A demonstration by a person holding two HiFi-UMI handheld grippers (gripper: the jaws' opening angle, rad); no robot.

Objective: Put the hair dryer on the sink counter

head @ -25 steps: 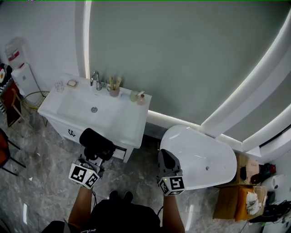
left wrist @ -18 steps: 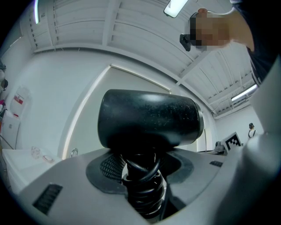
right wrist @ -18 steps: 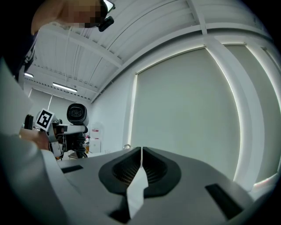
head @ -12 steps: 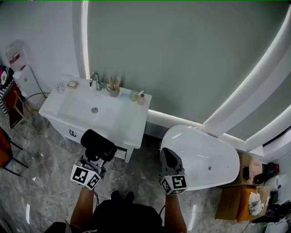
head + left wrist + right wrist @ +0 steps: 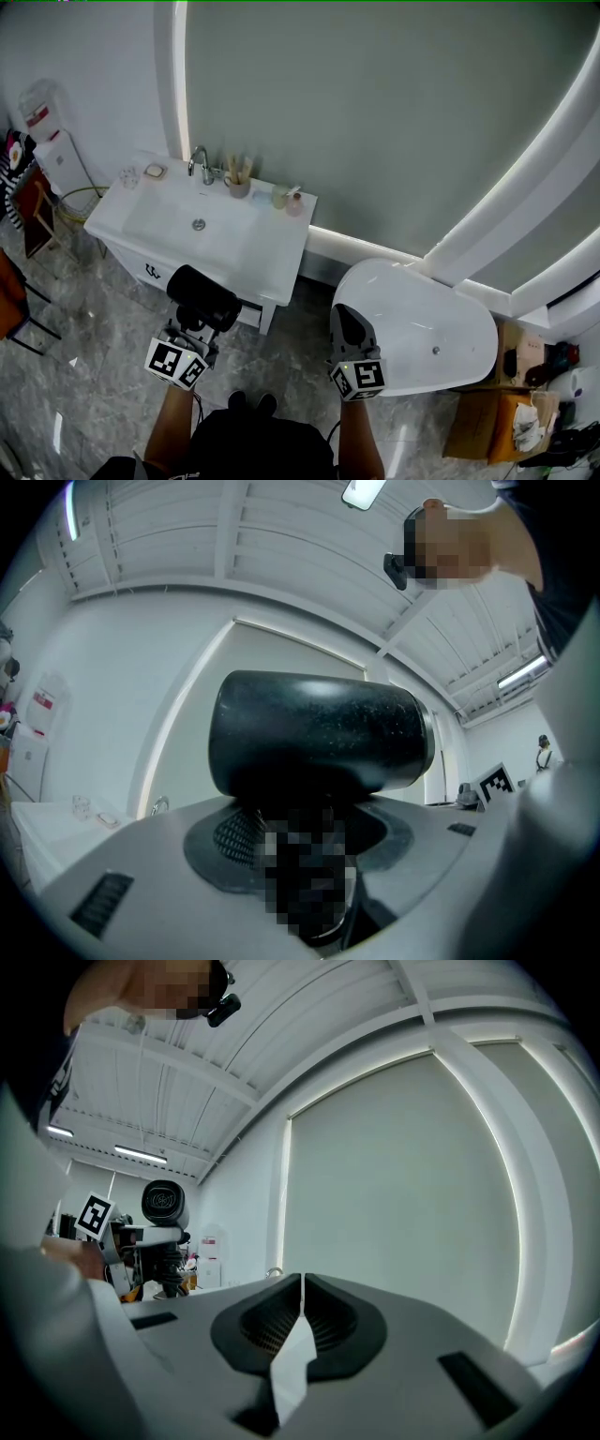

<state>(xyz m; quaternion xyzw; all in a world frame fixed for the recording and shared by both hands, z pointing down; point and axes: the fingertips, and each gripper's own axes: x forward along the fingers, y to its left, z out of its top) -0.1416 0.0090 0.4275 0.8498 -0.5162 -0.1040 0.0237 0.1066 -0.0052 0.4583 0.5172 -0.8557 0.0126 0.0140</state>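
Observation:
The black hair dryer (image 5: 202,297) hangs in the air just in front of the white sink counter (image 5: 265,267), over the floor. My left gripper (image 5: 193,326) is shut on its handle, and the barrel lies crosswise above the jaws. In the left gripper view the hair dryer (image 5: 319,733) fills the middle, its handle clamped between the pads of the left gripper (image 5: 302,860). My right gripper (image 5: 345,321) is held beside the bathtub, shut and with nothing in it. In the right gripper view the jaws of the right gripper (image 5: 302,1290) meet, and the hair dryer (image 5: 164,1206) shows at the far left.
On the counter stand a faucet (image 5: 200,165), a cup with brushes (image 5: 238,185), small bottles (image 5: 286,199) and a dish (image 5: 155,172) around the basin. A white bathtub (image 5: 427,328) lies to the right. A water dispenser (image 5: 45,136) stands at the left; boxes (image 5: 492,412) at the lower right.
The whole view has shifted a little, so the vanity now sits slightly further right in the picture. Both grippers keep the same pose, and the left still grips the hair dryer.

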